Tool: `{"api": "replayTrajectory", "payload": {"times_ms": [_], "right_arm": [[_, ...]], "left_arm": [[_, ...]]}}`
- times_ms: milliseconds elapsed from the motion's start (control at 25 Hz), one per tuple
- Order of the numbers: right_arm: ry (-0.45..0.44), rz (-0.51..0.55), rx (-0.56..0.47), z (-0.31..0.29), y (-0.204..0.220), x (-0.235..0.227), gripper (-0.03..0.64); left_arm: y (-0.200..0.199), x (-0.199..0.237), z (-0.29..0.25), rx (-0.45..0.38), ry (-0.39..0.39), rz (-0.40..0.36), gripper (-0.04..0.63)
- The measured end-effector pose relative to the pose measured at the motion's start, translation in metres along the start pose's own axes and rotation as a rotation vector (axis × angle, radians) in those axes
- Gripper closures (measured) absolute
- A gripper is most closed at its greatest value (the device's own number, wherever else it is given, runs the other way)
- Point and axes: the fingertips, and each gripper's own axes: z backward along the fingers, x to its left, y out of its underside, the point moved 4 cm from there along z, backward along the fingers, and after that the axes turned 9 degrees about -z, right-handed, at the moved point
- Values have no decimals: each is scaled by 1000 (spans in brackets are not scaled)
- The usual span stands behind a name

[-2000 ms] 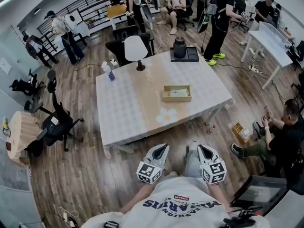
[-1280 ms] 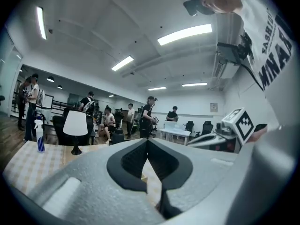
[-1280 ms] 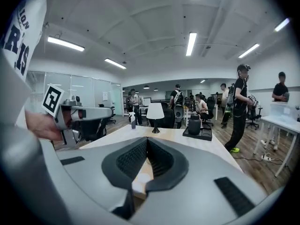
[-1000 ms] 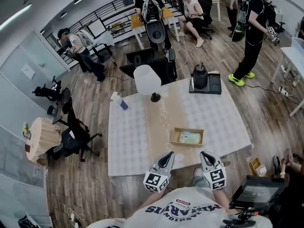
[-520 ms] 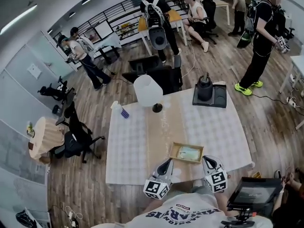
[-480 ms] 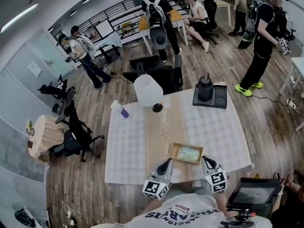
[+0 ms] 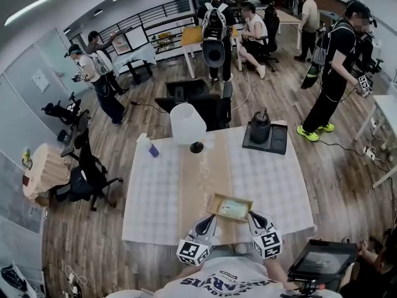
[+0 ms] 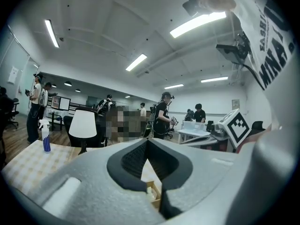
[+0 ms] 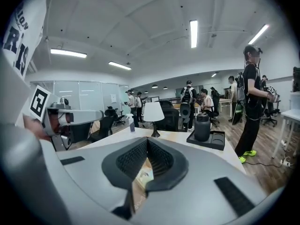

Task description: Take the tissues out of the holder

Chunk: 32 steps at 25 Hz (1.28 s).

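Note:
A shallow wooden holder [image 7: 216,202] lies on the white table [image 7: 155,194] near its front edge, on a beige runner. A pale green pack of tissues [image 7: 234,209] lies flat inside it. My left gripper [image 7: 211,218] is at the holder's near left corner and my right gripper [image 7: 252,215] at its near right corner, both just short of it. In the left gripper view the left gripper [image 8: 147,142] is shut and empty, and the holder [image 8: 152,197] shows below the tips. The right gripper [image 9: 147,140] is also shut and empty, with the tissues [image 9: 143,176] behind it.
A white lamp [image 7: 187,124] stands at the table's far edge. A black tray [image 7: 276,143] with a dark jug [image 7: 259,126] sits at the far right, a spray bottle [image 7: 152,148] at the far left. Several people and office chairs stand beyond. A screen [image 7: 319,261] is at my right.
The view has closed in on the table. Both grippers have moved forward from the table's front edge up to the holder's near side, still shut.

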Motion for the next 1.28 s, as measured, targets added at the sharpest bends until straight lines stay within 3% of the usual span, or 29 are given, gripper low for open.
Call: {"api": "replayTrajectory", "payload": {"times_ms": [160, 320, 480, 640, 800, 1000, 1120, 1280], "right_arm": [[18, 18, 4, 14, -8, 6, 609], [59, 44, -17, 25, -22, 7, 609], [108, 2, -8, 30, -10, 9, 609], [85, -14, -3, 23, -4, 23, 609], [56, 50, 45, 12, 5, 29, 609], [48, 213, 192, -13, 23, 11, 590], [9, 375, 269, -38, 26, -2, 423], [-77, 591, 409, -80, 37, -10, 342]], "left_arm": [[-20, -1, -2, -34, 36, -45, 597], [-34, 6, -3, -68, 52, -37, 597], [-28, 5, 2, -63, 73, -35, 597], [-21, 6, 7, -62, 79, -29, 597], [-17, 20, 22, -67, 33, 14, 597], [-23, 37, 37, -77, -18, 40, 597], [-23, 47, 42, -88, -49, 49, 597], [-17, 57, 50, -85, -79, 66, 597]]}}
